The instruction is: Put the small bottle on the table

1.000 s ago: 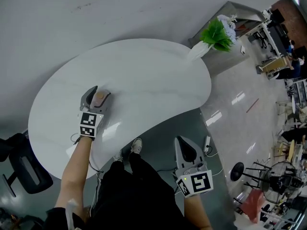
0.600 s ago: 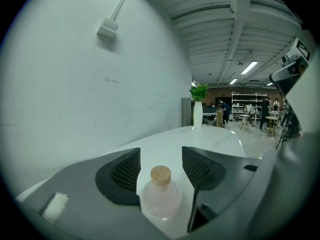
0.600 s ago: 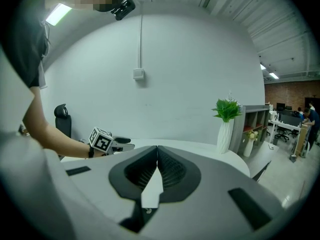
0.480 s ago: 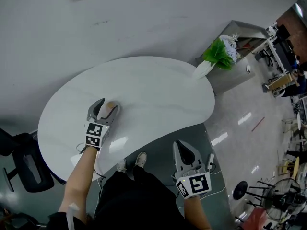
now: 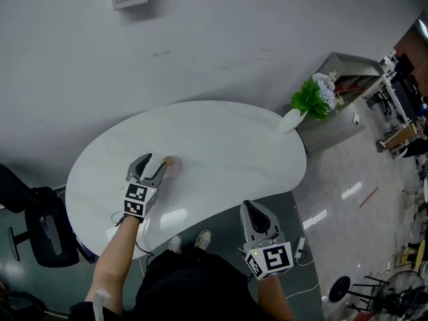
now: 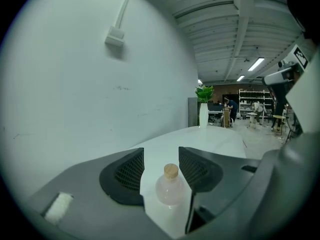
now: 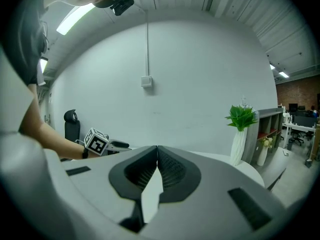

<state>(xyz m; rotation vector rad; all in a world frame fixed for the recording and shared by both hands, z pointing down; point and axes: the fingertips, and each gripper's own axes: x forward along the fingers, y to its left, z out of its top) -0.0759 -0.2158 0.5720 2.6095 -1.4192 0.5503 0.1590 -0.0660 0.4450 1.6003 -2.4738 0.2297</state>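
Jaws of left gripper [image 5: 155,163] apart, empty, have just been closing slightly; right gripper [image 5: 258,211] jaws together.
Bottle [image 5: 171,166] stands upright on counter [image 5: 227,136], just past left tips.

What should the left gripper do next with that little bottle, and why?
Probably draw the left gripper straight back: the small bottle stands upright on the table, loose between its jaws, which have just been closing slightly, so a sideways move might topple it.
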